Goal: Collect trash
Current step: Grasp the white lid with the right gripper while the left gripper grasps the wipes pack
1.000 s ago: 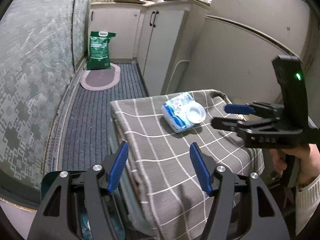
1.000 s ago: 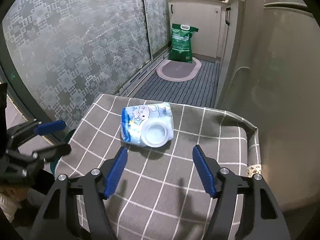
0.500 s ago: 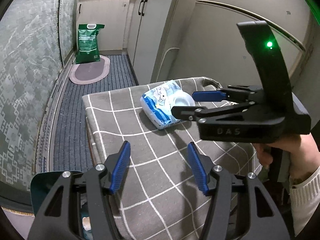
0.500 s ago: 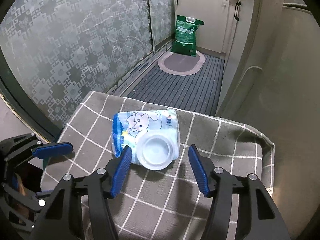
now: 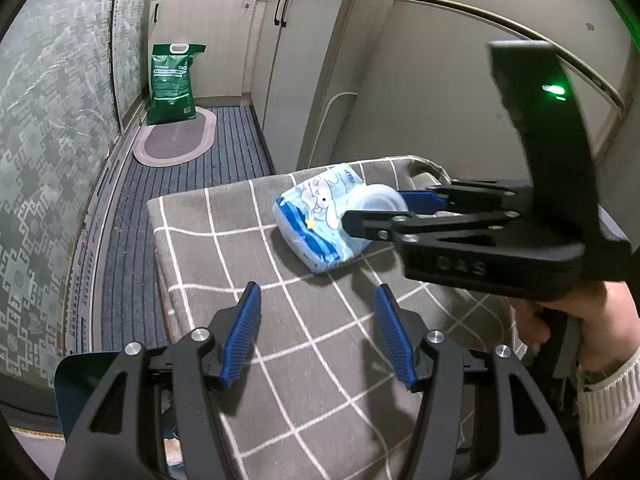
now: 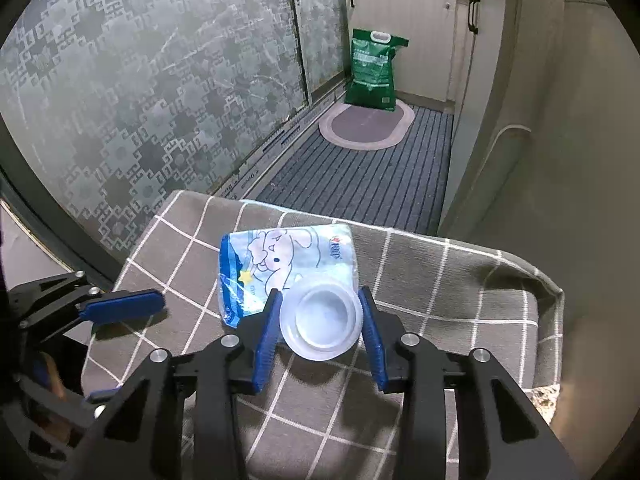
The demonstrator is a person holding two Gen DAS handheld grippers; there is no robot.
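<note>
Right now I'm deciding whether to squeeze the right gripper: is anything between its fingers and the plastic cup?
Nothing visible. The right gripper already straddles the plastic cup, a blue pad at each side; only the wrapper lies behind it.

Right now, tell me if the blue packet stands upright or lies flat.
Lying flat: the blue packet rests on its side on the checked cloth, its round white end between the right gripper's jaws.
</note>
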